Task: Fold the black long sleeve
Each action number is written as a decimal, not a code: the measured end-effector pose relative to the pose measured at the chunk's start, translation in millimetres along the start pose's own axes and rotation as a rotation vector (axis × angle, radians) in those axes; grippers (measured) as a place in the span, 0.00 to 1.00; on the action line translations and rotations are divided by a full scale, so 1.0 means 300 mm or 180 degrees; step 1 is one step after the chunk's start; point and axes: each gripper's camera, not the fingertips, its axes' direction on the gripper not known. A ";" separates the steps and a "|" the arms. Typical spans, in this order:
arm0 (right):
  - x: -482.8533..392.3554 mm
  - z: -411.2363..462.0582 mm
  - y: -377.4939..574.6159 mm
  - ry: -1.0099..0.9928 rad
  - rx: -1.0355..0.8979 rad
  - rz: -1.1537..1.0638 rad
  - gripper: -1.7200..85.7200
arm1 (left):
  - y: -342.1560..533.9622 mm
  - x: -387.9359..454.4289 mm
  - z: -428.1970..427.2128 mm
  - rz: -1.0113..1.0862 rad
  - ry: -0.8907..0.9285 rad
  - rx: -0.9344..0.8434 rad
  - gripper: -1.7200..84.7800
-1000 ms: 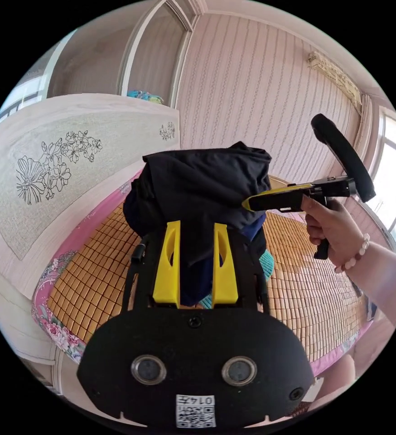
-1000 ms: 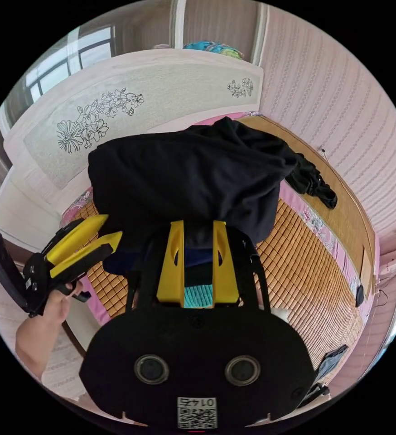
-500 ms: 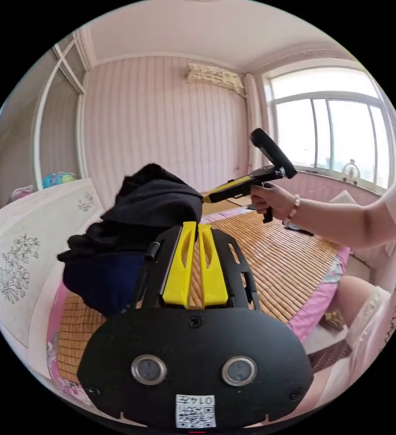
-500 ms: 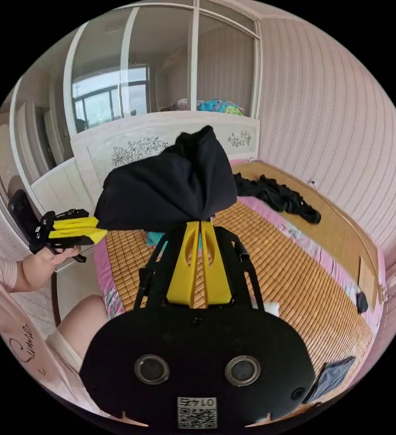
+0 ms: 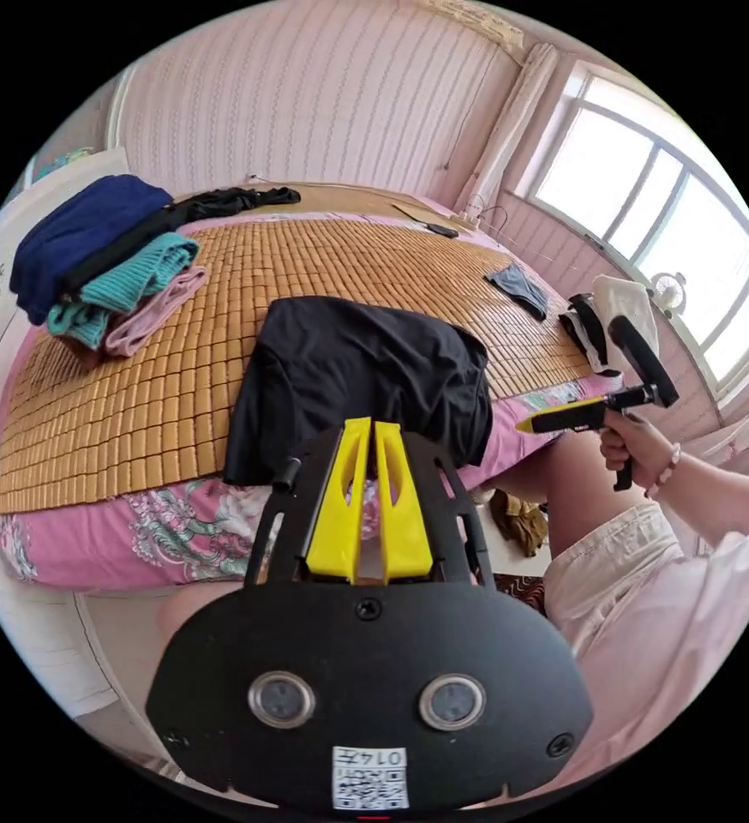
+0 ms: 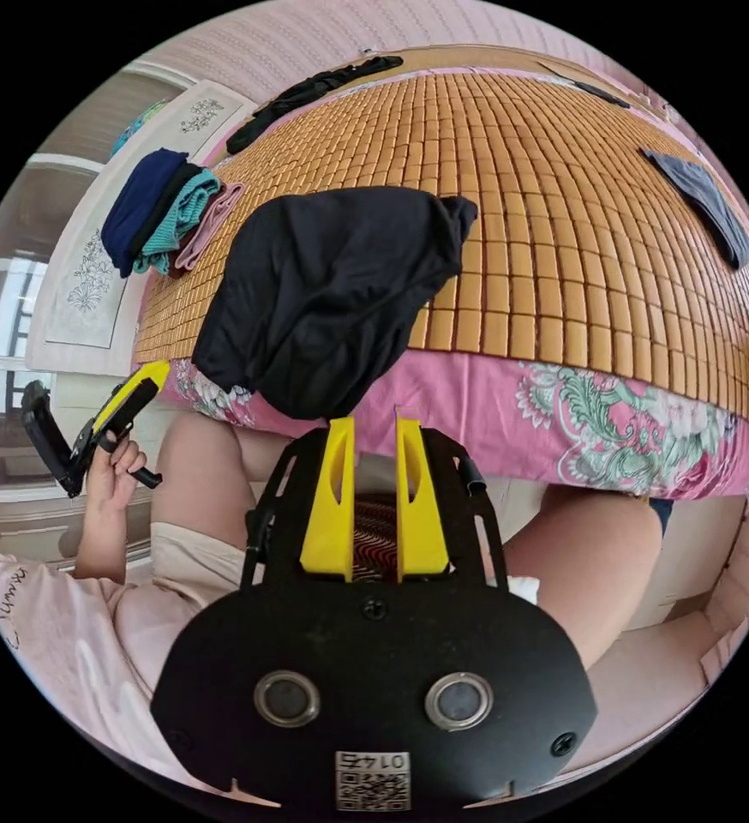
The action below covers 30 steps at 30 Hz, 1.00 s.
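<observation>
shirt: crumpled black long sleeve point(image 5: 353, 377) on bamboo-mat bed point(image 5: 117, 403), overhanging near edge
claws: my left claw point(image 5: 368, 446) near-closed, right claw point(image 6: 373, 439) parted, both empty
risk: I expect floor slip

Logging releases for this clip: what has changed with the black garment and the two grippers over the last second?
The black long-sleeve garment, held up in the air by both grippers before, now lies bunched at the near edge of the bamboo mat, partly overhanging. Both have let go: the left gripper is nearly closed and empty, the right gripper slightly parted and empty. The folded clothes pile stayed put.
</observation>
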 end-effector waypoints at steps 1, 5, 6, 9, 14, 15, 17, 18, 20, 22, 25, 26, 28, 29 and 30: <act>0.028 0.006 0.008 -0.0096 -0.0048 0.0048 0.12 | 0.005 -0.032 -0.005 -0.0091 -0.0051 0.0016 0.03; 0.104 0.028 -0.019 -0.0287 -0.0072 0.0131 0.14 | 0.015 -0.262 0.035 -0.0704 -0.0178 -0.0191 0.10; 0.113 0.029 -0.028 -0.0293 -0.0060 0.0132 0.14 | 0.006 -0.309 0.051 -0.0891 -0.0168 -0.0261 0.13; 0.156 0.013 -0.064 -0.0189 -0.0191 0.0266 0.14 | -0.035 -0.364 0.091 -0.1090 -0.0037 -0.0327 0.14; 0.239 -0.055 -0.057 -0.0235 -0.0208 0.0218 0.12 | -0.076 -0.384 0.262 -0.0987 0.0536 -0.0988 0.05; 0.249 -0.068 -0.055 -0.0295 -0.0180 0.0236 0.12 | -0.073 -0.388 0.261 -0.0994 0.0515 -0.0930 0.04; 0.275 -0.113 -0.048 -0.0431 -0.0080 0.0204 0.12 | -0.063 -0.411 0.258 -0.1131 0.0589 -0.0898 0.03; 0.280 -0.119 -0.048 -0.0408 -0.0081 0.0184 0.12 | -0.057 -0.427 0.254 -0.1201 0.0625 -0.0883 0.02; 0.308 -0.108 -0.059 -0.0326 -0.0201 0.0160 0.11 | -0.059 -0.436 0.248 -0.1182 0.0606 -0.0893 0.01; 0.338 -0.117 -0.063 -0.0185 -0.0231 0.0263 0.07 | -0.071 -0.425 0.239 -0.1071 0.0529 -0.0932 0.01; 0.392 -0.164 -0.055 -0.0274 -0.0259 0.0176 0.03 | -0.096 -0.402 0.197 -0.0924 0.0559 -0.0882 0.01; 0.422 -0.200 -0.044 -0.0341 -0.0238 0.0160 0.03 | -0.109 -0.390 0.164 -0.0852 0.0652 -0.0782 0.01; 0.479 -0.271 -0.019 -0.0390 -0.0144 0.0143 0.02 | -0.136 -0.368 0.105 -0.0715 0.0795 -0.0616 0.01; 0.522 -0.326 0.002 -0.0421 -0.0068 0.0146 0.02 | -0.160 -0.348 0.061 -0.0614 0.0888 -0.0466 0.01; 0.546 -0.354 0.013 -0.0432 -0.0028 0.0154 0.02 | -0.189 -0.326 0.020 -0.0520 0.1020 -0.0297 0.01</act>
